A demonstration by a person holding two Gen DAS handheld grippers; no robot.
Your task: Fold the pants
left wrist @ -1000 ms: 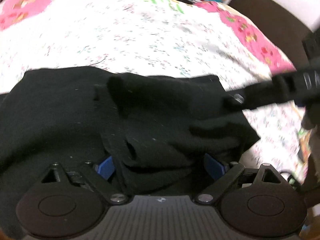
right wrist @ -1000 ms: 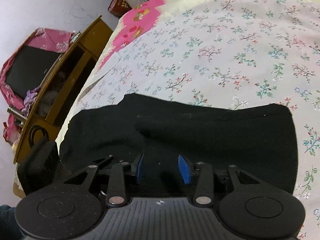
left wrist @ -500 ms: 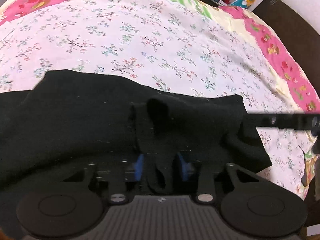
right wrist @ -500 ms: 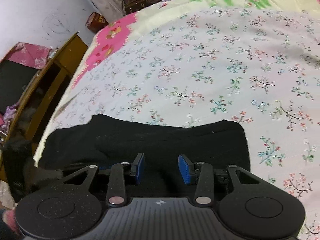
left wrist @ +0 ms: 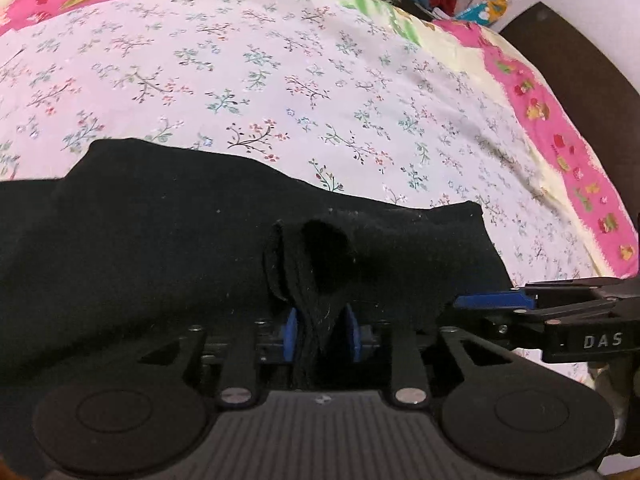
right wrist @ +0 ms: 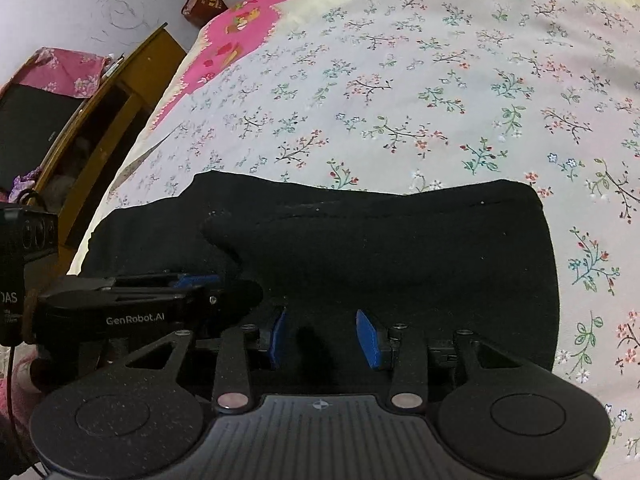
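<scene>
The black pants lie folded on the bed, across the near edge of a floral sheet with a pink border. In the left wrist view they fill the band from 9 o'clock through the centre to about 3 o'clock, with the sheet spreading beyond toward 12. The left gripper has its jaws clamped on a bunched ridge of the pants, which rises between the blue pads toward 12 o'clock. The right gripper comes in from 3 o'clock in that view, one blue pad reaching the edge of the cloth.

In the right wrist view the pants cover the middle, their far edge running from 9 to 2 o'clock. The right gripper has its jaws apart, with dark cloth lying between and under the blue pads. The left gripper enters at 9 o'clock, touching the pants. A wooden cabinet stands at 10 o'clock, beside the bed.
</scene>
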